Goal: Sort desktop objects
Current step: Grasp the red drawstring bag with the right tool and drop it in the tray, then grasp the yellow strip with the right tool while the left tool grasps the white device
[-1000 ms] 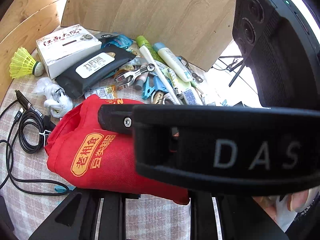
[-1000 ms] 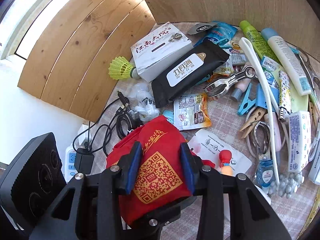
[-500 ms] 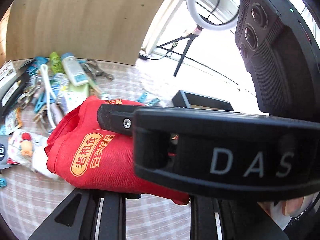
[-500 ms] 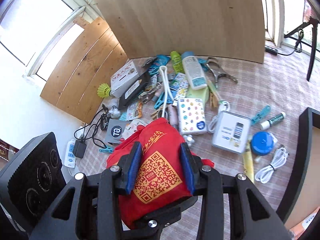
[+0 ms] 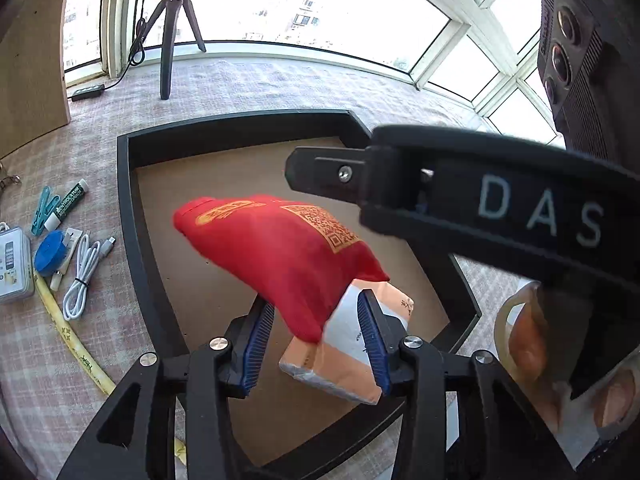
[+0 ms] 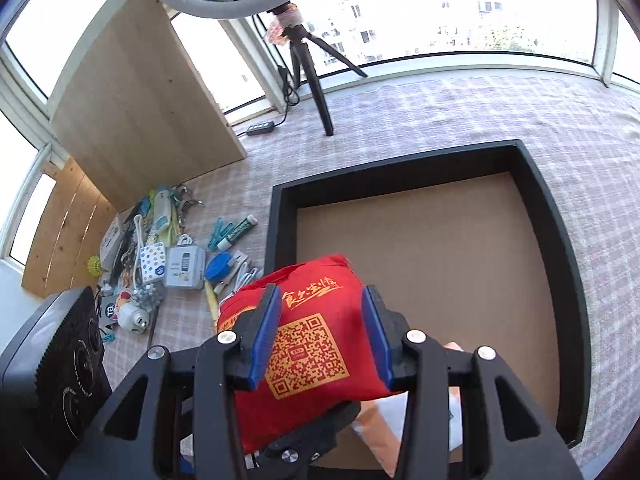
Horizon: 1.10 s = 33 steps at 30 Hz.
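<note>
A red cloth bag (image 5: 288, 248) with gold print and a QR code hangs over the black tray (image 5: 126, 208) with the brown floor. My right gripper (image 6: 320, 336) has both blue pads against the bag (image 6: 316, 320), though its jaws are starting to open. One of its fingers (image 5: 328, 172) crosses the left wrist view just above the bag. My left gripper (image 5: 316, 342) is opening; the bag's lower end sits between its pads, and the right-hand pad is clear of the cloth. An orange and white packet (image 5: 348, 344) shows under the bag; whether it lies in the tray I cannot tell.
Left of the tray (image 6: 280, 224) on the checked cloth lie a white cable (image 5: 82, 272), a blue round case (image 5: 50, 252), a white box (image 5: 14, 264), a yellow strip (image 5: 68, 332) and more clutter (image 6: 160, 248). A tripod (image 6: 316, 80) and wooden board (image 6: 136, 100) stand behind. A person's fingers (image 5: 532, 340) show at right.
Both grippers have carried the red bag from above the clutter pile to above the black tray. The left gripper's pads have spread apart, and the orange and white packet has come into view.
</note>
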Each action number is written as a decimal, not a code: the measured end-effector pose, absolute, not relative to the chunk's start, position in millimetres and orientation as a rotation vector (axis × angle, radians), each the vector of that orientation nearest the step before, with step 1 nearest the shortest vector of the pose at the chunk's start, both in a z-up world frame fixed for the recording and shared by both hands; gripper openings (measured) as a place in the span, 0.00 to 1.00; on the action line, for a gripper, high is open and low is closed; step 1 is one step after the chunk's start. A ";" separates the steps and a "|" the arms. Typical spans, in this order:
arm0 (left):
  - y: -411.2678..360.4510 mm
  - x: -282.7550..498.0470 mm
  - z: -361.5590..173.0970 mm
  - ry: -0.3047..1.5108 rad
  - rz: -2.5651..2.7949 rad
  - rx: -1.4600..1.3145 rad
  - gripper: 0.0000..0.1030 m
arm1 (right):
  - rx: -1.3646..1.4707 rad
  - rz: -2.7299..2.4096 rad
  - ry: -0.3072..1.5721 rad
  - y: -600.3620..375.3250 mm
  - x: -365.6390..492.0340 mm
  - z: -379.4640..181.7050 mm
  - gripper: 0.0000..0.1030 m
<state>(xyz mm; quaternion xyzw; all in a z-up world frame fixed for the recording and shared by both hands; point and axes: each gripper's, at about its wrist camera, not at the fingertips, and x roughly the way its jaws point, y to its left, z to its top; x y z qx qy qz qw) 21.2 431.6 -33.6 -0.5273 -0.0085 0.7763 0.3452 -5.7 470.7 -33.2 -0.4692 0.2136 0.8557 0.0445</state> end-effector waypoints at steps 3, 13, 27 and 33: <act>429.2 32.4 -29.2 0.031 2.031 -1.353 0.40 | -1.338 2.593 0.770 500.4 18.0 -34.3 0.42; 335.0 24.9 -13.2 0.044 2.131 -1.363 0.40 | -1.324 2.621 0.703 461.2 38.2 -30.7 0.48; 102.2 -13.8 -46.4 -0.007 2.378 -1.548 0.58 | -1.541 2.761 0.387 326.2 -8.1 -48.2 0.53; 76.4 -19.3 -72.3 0.071 2.371 -1.591 0.72 | -1.733 2.699 0.211 281.7 -31.8 -92.7 0.53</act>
